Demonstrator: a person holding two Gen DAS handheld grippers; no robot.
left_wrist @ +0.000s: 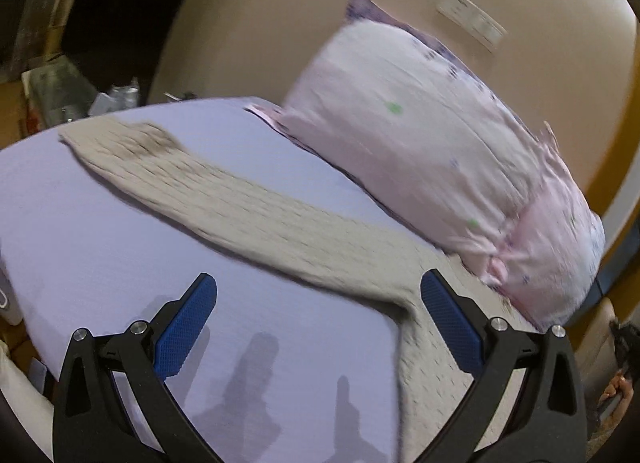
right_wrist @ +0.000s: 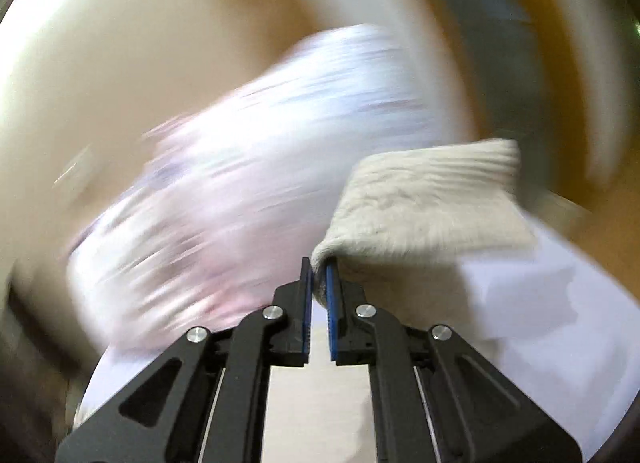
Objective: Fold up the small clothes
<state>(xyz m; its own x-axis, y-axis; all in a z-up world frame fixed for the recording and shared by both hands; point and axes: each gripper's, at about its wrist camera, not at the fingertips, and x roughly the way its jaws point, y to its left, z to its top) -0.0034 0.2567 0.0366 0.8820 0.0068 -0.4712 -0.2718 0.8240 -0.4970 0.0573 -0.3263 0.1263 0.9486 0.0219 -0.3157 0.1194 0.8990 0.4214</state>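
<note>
A beige knitted garment (left_wrist: 256, 203) lies spread on the lavender bed sheet (left_wrist: 100, 223), one long part running from far left toward the near right. My left gripper (left_wrist: 318, 289) is open and empty, hovering over the sheet, its right finger above the garment's near part. In the right wrist view, my right gripper (right_wrist: 319, 269) is shut on an edge of the beige garment (right_wrist: 424, 203), which is lifted and folded over to the right. That view is blurred by motion.
A pink-and-white pillow (left_wrist: 432, 151) leans against the beige headboard (left_wrist: 260, 23) behind the garment; it also shows in the right wrist view (right_wrist: 256, 183). Clutter (left_wrist: 116, 97) sits beyond the bed's far left edge.
</note>
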